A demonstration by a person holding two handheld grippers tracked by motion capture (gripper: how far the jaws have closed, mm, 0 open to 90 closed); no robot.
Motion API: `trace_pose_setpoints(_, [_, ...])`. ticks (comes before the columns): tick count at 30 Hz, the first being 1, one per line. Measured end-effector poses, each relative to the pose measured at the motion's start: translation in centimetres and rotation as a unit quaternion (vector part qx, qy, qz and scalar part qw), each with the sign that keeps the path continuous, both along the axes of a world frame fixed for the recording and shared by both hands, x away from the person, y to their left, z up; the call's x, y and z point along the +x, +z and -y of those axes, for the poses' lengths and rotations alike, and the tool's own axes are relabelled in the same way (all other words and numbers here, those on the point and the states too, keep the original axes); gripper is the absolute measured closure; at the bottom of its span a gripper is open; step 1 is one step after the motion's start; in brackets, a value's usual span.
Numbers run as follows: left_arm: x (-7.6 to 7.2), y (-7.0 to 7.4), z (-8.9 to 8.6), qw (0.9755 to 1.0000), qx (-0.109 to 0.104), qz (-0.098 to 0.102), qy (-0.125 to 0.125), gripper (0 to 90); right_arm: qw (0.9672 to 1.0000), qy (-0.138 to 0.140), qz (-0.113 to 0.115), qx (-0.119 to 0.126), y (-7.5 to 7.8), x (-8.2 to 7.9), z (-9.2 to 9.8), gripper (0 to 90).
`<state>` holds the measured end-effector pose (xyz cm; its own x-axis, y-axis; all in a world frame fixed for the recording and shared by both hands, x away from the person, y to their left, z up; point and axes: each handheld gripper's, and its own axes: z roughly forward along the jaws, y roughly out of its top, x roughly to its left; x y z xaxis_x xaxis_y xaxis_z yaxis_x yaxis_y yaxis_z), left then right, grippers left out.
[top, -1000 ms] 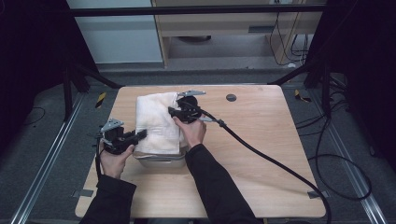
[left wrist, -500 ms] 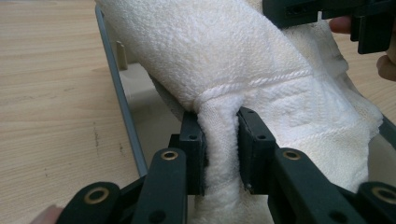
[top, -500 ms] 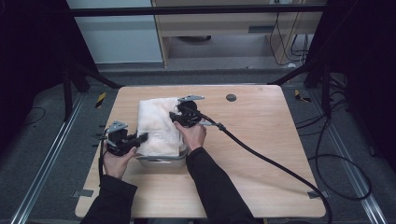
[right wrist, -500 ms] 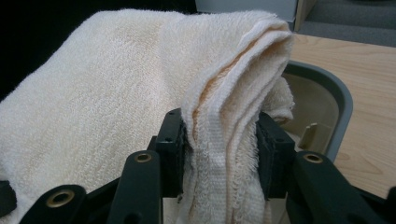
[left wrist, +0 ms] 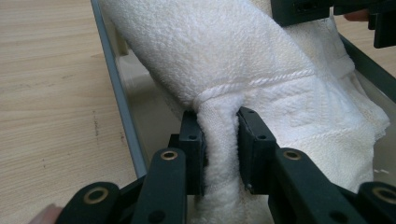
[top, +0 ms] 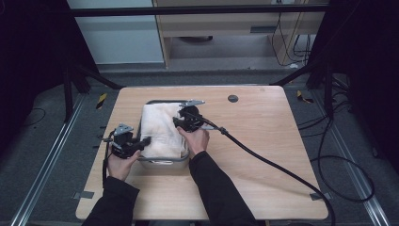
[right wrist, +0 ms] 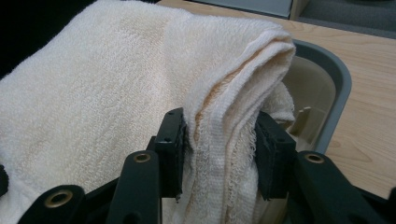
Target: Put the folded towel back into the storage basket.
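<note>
Left tongs [left wrist: 219, 149] are clamped on the near hem of the folded white towel [top: 162, 129], right tongs [right wrist: 219, 154] pinch a thick stack of folds farther back. Towel's soft, floppy, light, so bunched edges grip best. It's draped over the grey tray [top: 162, 163] on the bench [top: 263, 174].

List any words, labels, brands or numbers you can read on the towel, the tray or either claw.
None: no readable text in any view.
Towel: plain weave, no tag visible.
Tray: bare grey rim.
Left claw and right claw: black, unmarked.
</note>
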<state>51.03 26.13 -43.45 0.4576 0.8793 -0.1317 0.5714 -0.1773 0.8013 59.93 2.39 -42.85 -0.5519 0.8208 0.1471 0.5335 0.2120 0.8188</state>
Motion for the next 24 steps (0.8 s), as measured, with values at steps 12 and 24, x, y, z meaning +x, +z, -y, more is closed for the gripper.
trace_pose_setpoints(12, [0.07, -0.26, 0.57, 0.9998, 0.017, -0.002, 0.009, 65.1, 0.9998, 0.003, 0.002, -0.018, -0.61, -0.17, 0.15, 58.5])
trace_pose_setpoints(24, [-0.01, 0.00, 0.67, 0.9994, 0.029, 0.000, 0.017, 55.6, 0.9997, 0.011, -0.002, -0.023, -0.89, -0.30, 0.58, 56.0])
